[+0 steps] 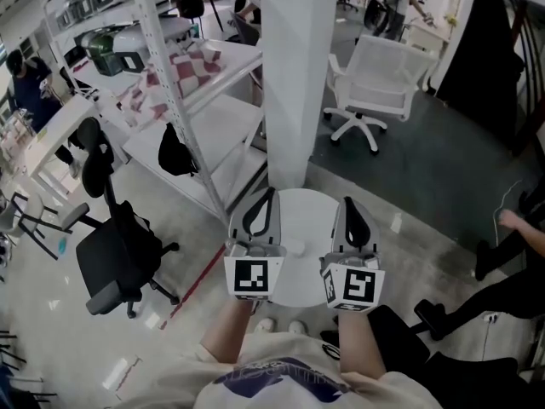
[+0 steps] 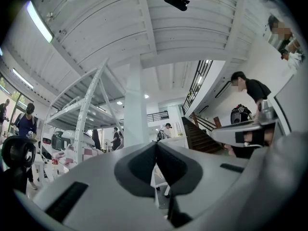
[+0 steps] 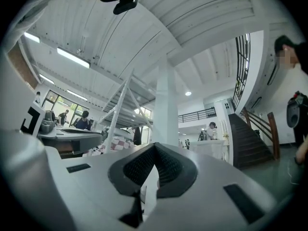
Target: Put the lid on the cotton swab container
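Note:
In the head view both grippers are held side by side over a small round white table (image 1: 303, 213). My left gripper (image 1: 272, 193) is shut with nothing between its jaws, and so is my right gripper (image 1: 347, 201). A small pale thing (image 1: 298, 248) lies on the table between them; it is too small to tell what it is. No cotton swab container or lid can be made out. The left gripper (image 2: 155, 144) and the right gripper (image 3: 154, 145) both look level into the room, jaws closed and empty.
A white pillar (image 1: 295, 75) rises just behind the table. A metal shelf rack (image 1: 183, 100) stands to the left, with a black office chair (image 1: 115, 254) beside it. A white chair (image 1: 375, 83) is at the back right. A person's legs (image 1: 511, 245) show at the right.

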`<action>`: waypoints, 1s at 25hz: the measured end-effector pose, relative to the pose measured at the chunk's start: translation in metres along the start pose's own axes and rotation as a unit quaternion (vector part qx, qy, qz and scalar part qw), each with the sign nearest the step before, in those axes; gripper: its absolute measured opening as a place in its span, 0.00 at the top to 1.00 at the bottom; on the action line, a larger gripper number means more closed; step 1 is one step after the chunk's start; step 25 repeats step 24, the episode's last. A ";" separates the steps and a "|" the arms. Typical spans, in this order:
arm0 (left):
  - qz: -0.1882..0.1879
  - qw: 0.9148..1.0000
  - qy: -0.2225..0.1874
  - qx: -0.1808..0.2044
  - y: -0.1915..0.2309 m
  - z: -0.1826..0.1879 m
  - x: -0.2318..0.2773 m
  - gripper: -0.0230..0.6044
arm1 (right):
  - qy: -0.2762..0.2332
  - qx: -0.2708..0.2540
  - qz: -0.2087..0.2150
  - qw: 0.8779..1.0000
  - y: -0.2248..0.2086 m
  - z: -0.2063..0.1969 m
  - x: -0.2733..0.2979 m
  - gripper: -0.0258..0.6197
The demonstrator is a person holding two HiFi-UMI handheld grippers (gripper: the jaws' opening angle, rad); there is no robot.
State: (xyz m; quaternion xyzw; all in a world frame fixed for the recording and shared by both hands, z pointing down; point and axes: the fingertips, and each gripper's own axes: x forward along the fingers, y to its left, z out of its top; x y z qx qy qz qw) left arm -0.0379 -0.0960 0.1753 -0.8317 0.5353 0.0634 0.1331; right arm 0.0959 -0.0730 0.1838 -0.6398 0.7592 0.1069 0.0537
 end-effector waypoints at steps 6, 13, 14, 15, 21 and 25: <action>-0.001 1.000 0.005 0.005 0.002 -0.002 -0.001 0.97 | 0.002 -0.006 0.000 1.000 0.001 0.001 -0.001 0.95; -0.001 1.000 0.008 0.001 0.003 -0.004 -0.001 0.97 | 0.005 -0.013 0.000 1.000 0.002 0.002 0.000 0.95; -0.001 1.000 0.009 0.002 0.003 -0.004 -0.001 0.97 | 0.004 -0.014 0.000 1.000 0.002 0.003 0.000 0.95; 0.000 1.000 0.009 0.001 0.004 -0.004 -0.001 0.97 | 0.004 -0.014 0.000 1.000 0.002 0.003 0.000 0.95; 0.001 1.000 0.016 0.006 0.006 -0.009 -0.001 0.97 | 0.004 -0.013 -0.001 1.000 0.002 0.003 0.001 0.95; -0.002 1.000 0.012 0.008 0.006 -0.007 0.000 0.97 | 0.001 -0.017 0.000 1.000 0.002 0.004 0.002 0.95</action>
